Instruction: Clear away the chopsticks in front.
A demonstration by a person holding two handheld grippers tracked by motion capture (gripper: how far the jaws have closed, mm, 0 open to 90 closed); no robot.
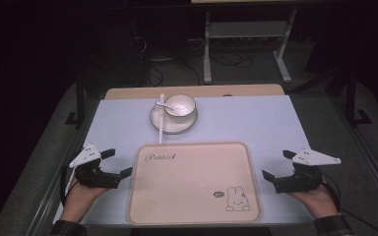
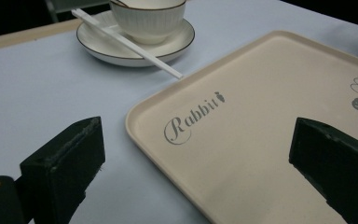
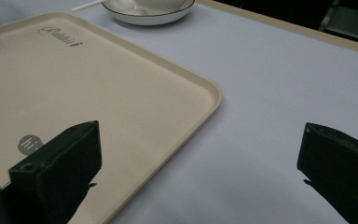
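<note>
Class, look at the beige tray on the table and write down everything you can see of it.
The tray is a flat, beige rectangle with rounded corners and a low raised rim, plastic by its look. "Rabbit" is printed in script at its far left corner, a small rabbit drawing and a round "hi" badge at its near right. It lies empty and level on the pale blue table cover, between the two open grippers, which do not touch it.

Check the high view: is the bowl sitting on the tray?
No, the bowl sits on a saucer beyond the bare tray.
</note>
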